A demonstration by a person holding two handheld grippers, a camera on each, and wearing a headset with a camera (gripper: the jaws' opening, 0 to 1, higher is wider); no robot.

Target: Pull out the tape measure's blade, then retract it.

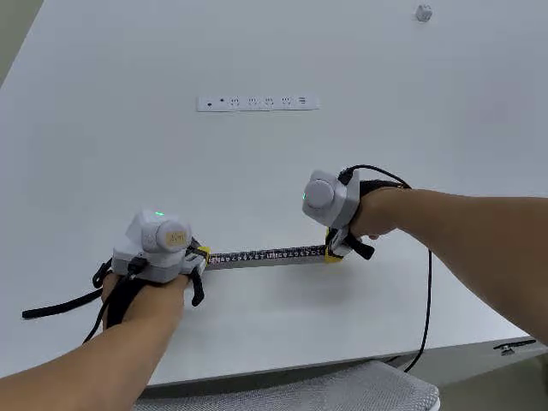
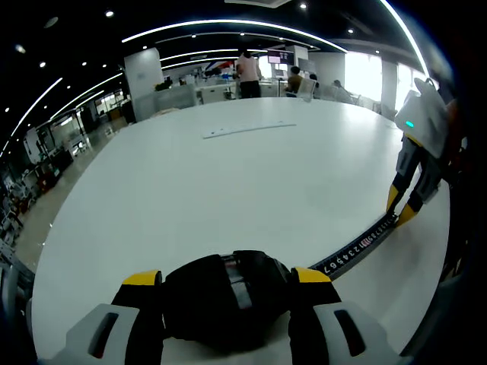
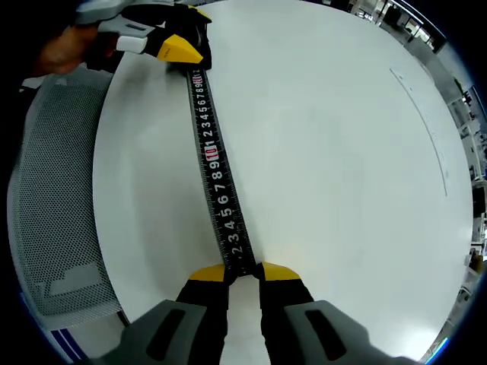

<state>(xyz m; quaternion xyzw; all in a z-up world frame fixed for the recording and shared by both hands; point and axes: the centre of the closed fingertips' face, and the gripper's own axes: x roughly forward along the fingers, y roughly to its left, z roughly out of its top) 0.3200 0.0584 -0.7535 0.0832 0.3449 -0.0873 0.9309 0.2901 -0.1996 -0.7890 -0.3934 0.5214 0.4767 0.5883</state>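
Low over table [image 1: 257, 171]: left tool [image 2: 227, 277] grips case [image 2: 228, 304], right tool [image 3: 243, 268] pinches blade [image 3: 215, 175].

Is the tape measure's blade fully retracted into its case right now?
No, the blade runs across the table from the case to the right gripper, whose fingers are shut on its end.

tape measure case [image 2: 228, 304]: lower part hidden behind left gripper [image 2: 227, 277] jaws, cut by frame bottom
blade [image 3: 215, 167] tip: hidden between right gripper [image 3: 243, 271] jaws
blade digits, head view: too small to read
grey object [image 1: 423, 13], top right of head view: too small to ID
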